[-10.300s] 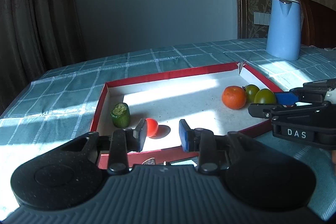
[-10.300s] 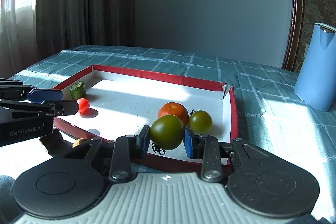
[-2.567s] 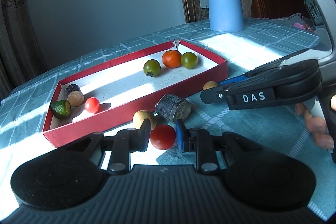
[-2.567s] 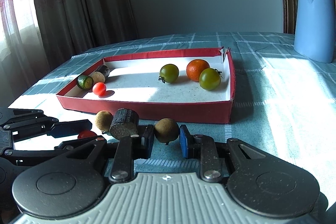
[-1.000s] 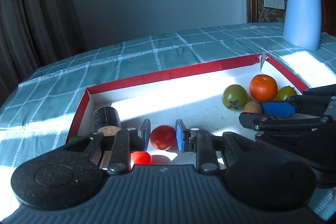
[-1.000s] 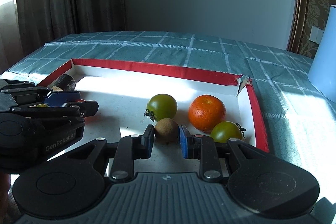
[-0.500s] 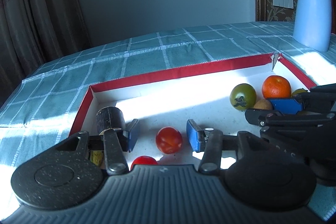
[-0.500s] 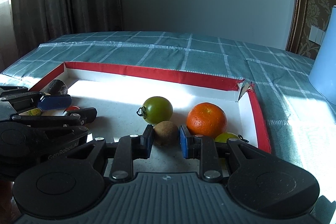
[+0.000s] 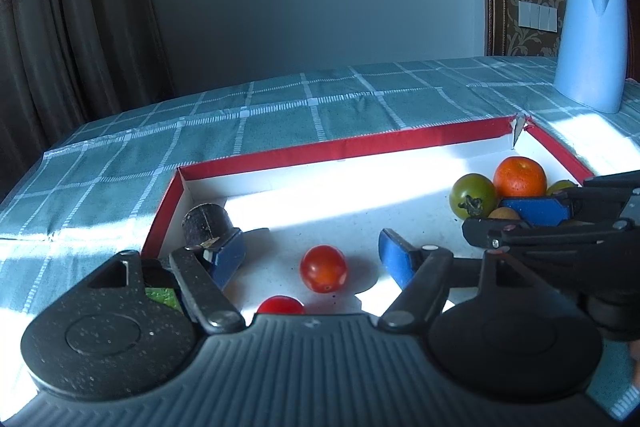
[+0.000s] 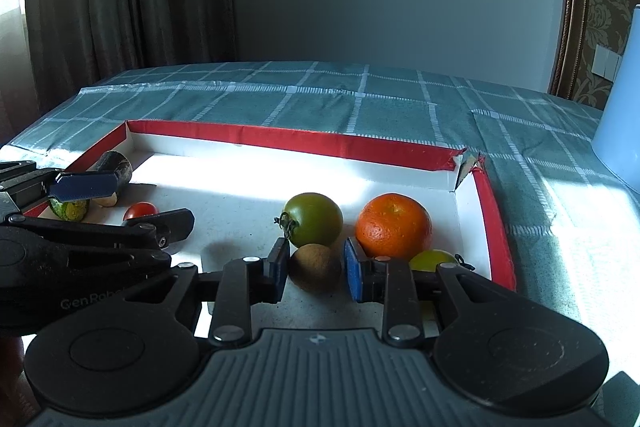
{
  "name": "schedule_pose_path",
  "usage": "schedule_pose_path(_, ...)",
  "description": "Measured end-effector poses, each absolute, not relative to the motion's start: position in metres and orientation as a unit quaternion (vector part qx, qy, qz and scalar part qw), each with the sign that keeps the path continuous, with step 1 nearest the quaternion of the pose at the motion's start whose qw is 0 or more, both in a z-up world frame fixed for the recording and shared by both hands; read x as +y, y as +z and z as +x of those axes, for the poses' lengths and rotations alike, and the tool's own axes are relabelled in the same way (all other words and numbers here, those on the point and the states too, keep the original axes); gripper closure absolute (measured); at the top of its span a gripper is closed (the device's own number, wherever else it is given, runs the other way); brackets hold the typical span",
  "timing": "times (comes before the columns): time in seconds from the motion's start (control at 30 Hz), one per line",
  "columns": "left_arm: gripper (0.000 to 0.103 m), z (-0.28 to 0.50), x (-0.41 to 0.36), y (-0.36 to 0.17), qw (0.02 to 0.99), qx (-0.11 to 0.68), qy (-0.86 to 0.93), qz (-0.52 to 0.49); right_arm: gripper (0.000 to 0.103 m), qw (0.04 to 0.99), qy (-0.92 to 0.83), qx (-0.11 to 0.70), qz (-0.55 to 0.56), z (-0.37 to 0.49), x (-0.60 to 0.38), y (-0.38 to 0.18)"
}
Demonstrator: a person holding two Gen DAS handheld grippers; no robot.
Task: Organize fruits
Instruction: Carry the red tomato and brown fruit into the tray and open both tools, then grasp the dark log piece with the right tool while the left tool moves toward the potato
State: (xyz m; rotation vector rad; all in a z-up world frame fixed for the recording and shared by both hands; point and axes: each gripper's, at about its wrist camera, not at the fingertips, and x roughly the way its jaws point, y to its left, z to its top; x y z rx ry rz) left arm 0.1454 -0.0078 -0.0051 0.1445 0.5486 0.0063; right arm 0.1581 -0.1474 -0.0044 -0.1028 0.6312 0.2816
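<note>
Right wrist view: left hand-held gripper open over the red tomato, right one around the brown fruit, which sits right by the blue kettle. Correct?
One thing is wrong. In the right wrist view the brown fruit sits inside the red tray, by the green tomato and the orange; the blue kettle stands outside on the cloth. The left hand-held gripper, just opened, is clear of the red tomato; the right hand-held gripper brackets the brown fruit.

Two red tomatoes [image 9: 323, 268] [image 9: 280, 305], two green tomatoes [image 10: 313, 218] [image 10: 433, 259], one orange [image 10: 393, 225], two small brown fruits [image 10: 315, 267] [image 10: 106, 201], one dark cylinder [image 9: 206, 224], one green cucumber piece [image 10: 70, 209], one red tray [image 10: 312, 143], one blue kettle [image 9: 591, 41].
</note>
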Motion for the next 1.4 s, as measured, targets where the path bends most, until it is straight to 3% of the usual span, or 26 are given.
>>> schedule_pose_path(0.07,0.012,0.14,-0.008,-0.004,0.964,0.252,0.02,0.082,0.074,0.94,0.138,0.308,-0.047,0.157,-0.149,-0.004)
schedule_pose_path(0.27,0.009,0.135,-0.006,-0.001,0.967,0.243,0.021,0.076,0.069,0.943,0.138,0.301,-0.039,0.153,-0.152,-0.003)
schedule_pose_path(0.47,0.006,0.132,0.0,0.002,0.969,0.238,0.023,0.063,0.052,0.951,0.13,0.281,-0.026,0.143,-0.161,0.002)
schedule_pose_path(0.63,0.002,0.129,-0.001,0.002,0.969,0.235,0.025,0.069,0.032,0.953,0.133,0.271,0.008,0.137,-0.173,0.006)
schedule_pose_path(1.0,0.0,0.108,-0.013,-0.002,0.969,0.225,0.009,0.103,0.031,0.969,0.15,0.197,-0.002,0.076,-0.18,0.023)
schedule_pose_path(1.27,0.0,0.094,-0.007,-0.002,0.968,0.229,0.014,0.097,0.031,0.96,0.186,0.211,-0.005,0.042,-0.188,0.016)
schedule_pose_path(1.4,0.0,0.09,-0.003,-0.001,0.968,0.233,0.019,0.091,0.031,0.952,0.209,0.216,-0.062,0.022,-0.17,0.008)
